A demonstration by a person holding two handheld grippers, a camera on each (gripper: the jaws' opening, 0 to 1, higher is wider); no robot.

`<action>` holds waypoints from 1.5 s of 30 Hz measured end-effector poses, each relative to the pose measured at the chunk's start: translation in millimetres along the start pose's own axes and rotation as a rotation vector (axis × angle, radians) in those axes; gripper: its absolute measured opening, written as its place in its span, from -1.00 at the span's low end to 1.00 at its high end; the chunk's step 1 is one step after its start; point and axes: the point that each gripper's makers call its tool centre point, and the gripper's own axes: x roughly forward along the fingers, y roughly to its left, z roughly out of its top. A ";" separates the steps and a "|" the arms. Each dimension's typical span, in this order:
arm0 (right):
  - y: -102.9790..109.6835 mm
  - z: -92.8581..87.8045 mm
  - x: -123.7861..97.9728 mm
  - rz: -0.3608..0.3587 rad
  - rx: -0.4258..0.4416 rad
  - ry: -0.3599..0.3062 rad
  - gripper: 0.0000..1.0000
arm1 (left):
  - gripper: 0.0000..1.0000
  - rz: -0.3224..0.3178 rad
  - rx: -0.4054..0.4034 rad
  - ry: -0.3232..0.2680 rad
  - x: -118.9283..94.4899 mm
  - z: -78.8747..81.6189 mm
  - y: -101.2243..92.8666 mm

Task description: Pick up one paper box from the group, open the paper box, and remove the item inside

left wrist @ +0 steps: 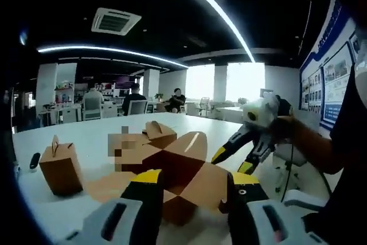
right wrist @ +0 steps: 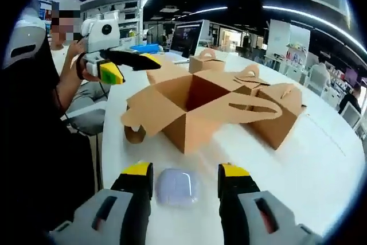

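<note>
Item point(right wrist: 177, 186), pale lilac and rounded, lies on the white table point(right wrist: 321, 159) at bottom centre of the right gripper view, between the jaws of the right gripper point(right wrist: 185, 177). Jaws stand wide; whether they touch the item cannot be told, and they are not closed on it. Judgement: removal step appears done, item out of the box and resting on the table.

Just beyond, mid-frame in the same view: opened paper box point(right wrist: 189, 107), flaps splayed flat, dark interior showing, nothing visible inside. Left gripper point(right wrist: 150, 61) hovers at upper left over the box's far flap, jaws parted, holding nothing as far as can be seen.

Left gripper view: own jaws at bottom centre, apart, the opened box's flaps directly ahead of them. Right gripper enters at right of centre, jaws spread, near the box's edge.

Farther back: closed boxes remain, one with handle point(left wrist: 61, 166) at left of the left gripper view, another point(left wrist: 160, 133) behind the open box. Right gripper view shows more closed ones point(right wrist: 280, 107) at right of centre.

Far background: office desks, seated people, ceiling lights.

Judgement: pick, open and remove all look complete; at most, withdrawing the grippers is left.
</note>
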 end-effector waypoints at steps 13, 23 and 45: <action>-20.1 29.0 -33.9 -0.185 0.138 -0.323 -0.18 | -0.09 0.005 0.026 -0.021 -0.9 12.1 5.6; -9.7 44.4 -38.6 -0.190 0.151 -0.421 -0.22 | -0.10 0.037 0.076 -0.026 -8.9 14.1 2.0; 18.8 53.6 -30.3 -0.156 0.147 -0.393 -0.47 | -0.12 0.170 0.032 -0.112 -54.6 15.0 30.1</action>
